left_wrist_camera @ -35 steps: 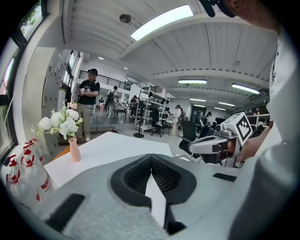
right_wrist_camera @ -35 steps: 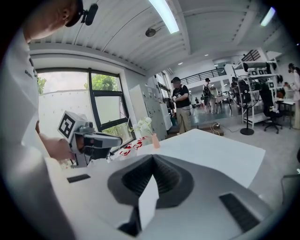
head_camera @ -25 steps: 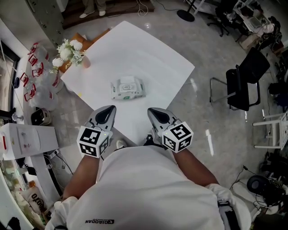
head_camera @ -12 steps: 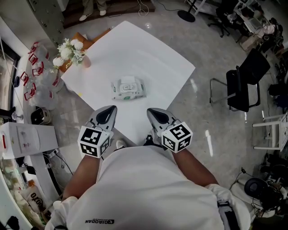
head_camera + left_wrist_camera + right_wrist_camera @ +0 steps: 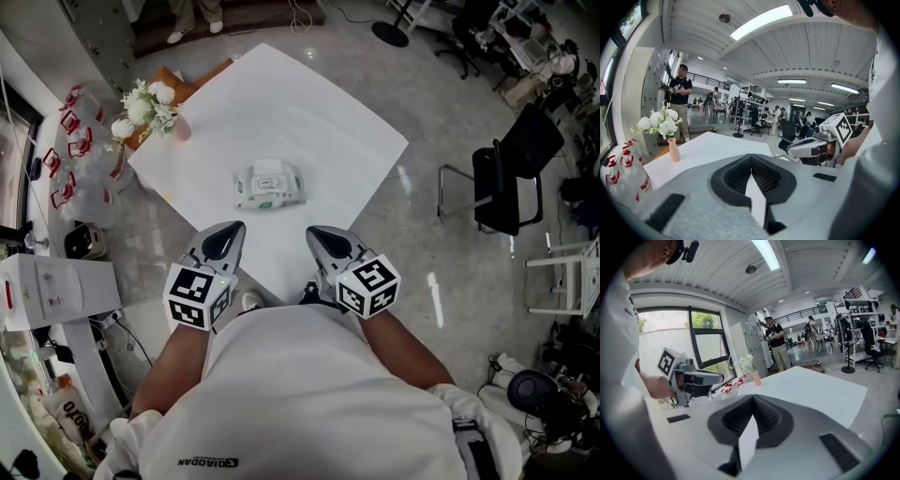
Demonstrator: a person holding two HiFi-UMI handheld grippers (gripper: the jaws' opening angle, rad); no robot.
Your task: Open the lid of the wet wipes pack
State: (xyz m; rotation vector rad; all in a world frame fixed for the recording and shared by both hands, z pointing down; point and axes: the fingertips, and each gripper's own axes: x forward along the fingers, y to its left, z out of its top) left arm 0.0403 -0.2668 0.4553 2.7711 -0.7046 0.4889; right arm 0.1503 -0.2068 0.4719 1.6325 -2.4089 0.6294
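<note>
The wet wipes pack (image 5: 268, 186), white and green with its lid flat on top, lies near the middle of the white table (image 5: 319, 112). My left gripper (image 5: 226, 233) and right gripper (image 5: 320, 235) hover side by side over the table's near corner, short of the pack and touching nothing. Both have their jaws pressed together with nothing between them. In the left gripper view the shut left gripper (image 5: 751, 157) hides the pack, and the right gripper (image 5: 808, 146) shows beside it. The right gripper view shows the shut right gripper (image 5: 752, 399) and, to its left, the left gripper (image 5: 698, 377).
A pink vase of white flowers (image 5: 148, 107) stands at the table's far left corner. Bagged bottles (image 5: 80, 155) and a white box (image 5: 56, 286) sit on the floor at the left. A black chair (image 5: 511, 173) stands to the right. A person (image 5: 679, 101) stands beyond the table.
</note>
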